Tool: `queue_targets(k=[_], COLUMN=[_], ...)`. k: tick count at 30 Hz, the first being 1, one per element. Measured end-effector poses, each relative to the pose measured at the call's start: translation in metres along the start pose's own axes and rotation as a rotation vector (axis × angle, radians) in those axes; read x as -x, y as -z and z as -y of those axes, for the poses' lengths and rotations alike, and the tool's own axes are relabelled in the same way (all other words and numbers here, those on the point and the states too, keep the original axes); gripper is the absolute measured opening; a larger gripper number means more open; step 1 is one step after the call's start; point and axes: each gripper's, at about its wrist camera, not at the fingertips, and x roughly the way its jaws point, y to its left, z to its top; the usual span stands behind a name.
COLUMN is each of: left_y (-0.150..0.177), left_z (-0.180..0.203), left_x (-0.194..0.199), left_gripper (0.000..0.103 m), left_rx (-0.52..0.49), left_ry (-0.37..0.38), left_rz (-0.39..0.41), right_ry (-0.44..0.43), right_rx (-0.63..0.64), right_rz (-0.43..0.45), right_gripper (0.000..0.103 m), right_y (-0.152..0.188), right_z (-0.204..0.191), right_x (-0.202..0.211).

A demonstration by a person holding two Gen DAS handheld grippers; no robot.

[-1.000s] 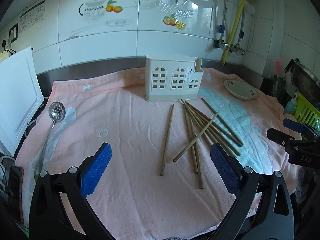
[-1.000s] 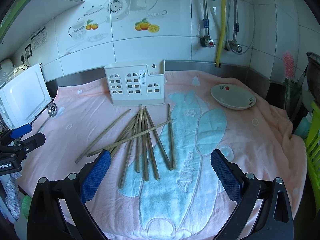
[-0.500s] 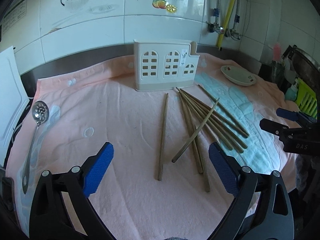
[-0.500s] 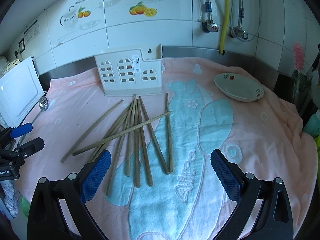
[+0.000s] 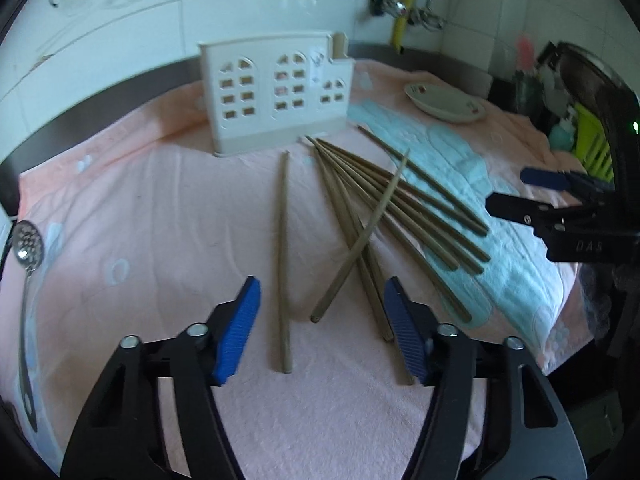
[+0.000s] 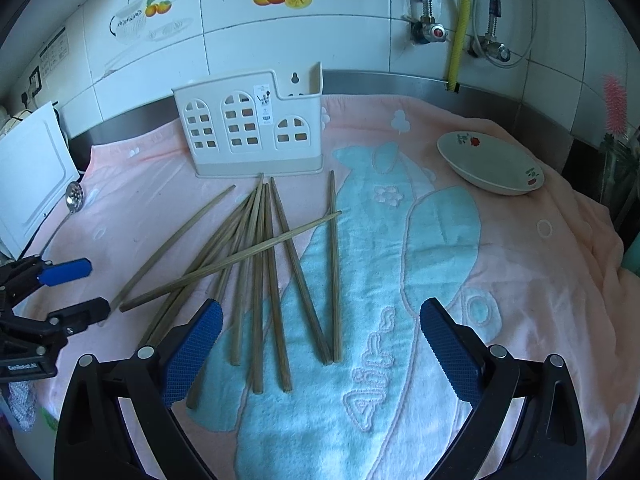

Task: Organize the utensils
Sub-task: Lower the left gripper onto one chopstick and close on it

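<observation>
While the wooden chopsticks lie loose on the pink and blue towel, fanned out in front of the white utensil holder, 1 chopstick rests apart on the left of the pile and another lies slanted across the rest. Over the near ends of these, the left gripper has its jaws closing, with the lone chopstick and the slanted one between its blue pads, neither of them touched. Hovering over the other side of the pile, the right gripper has its jaws spread wide and holds nothing. Behind the holder runs a tiled wall with fruit decals. On the towel's right part sits a shallow flowered dish, and at its left edge lies a slotted metal spoon.
</observation>
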Motion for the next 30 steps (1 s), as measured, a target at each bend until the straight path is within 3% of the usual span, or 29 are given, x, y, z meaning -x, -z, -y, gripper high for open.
queue_targets(k=[8, 13, 19, 30], left_y=[-0.006, -0.009, -0.009, -0.010], left_z=[0.005, 0.007, 0.007, 0.008], left_x=[-0.029, -0.039, -0.046, -0.055], left_gripper=[0.032, 0.028, 0.016, 0.012], left_rx=[-0.065, -0.094, -0.141, -0.167], left_ry=[0.048, 0.067, 0.091, 0.111], left_rz=[-0.058, -0.072, -0.084, -0.092], right_ry=[-0.010, -0.021, -0.029, -0.039], right_rx=[-0.001, -0.008, -0.015, -0.011], right_rz=[-0.026, -0.039, -0.042, -0.048], right_gripper=[0.094, 0.088, 0.086, 0.085], right_y=[0.001, 0.000, 0.001, 0.002], right_z=[0.003, 0.005, 0.007, 0.006], right_x=[-0.013, -0.020, -0.023, -0.028])
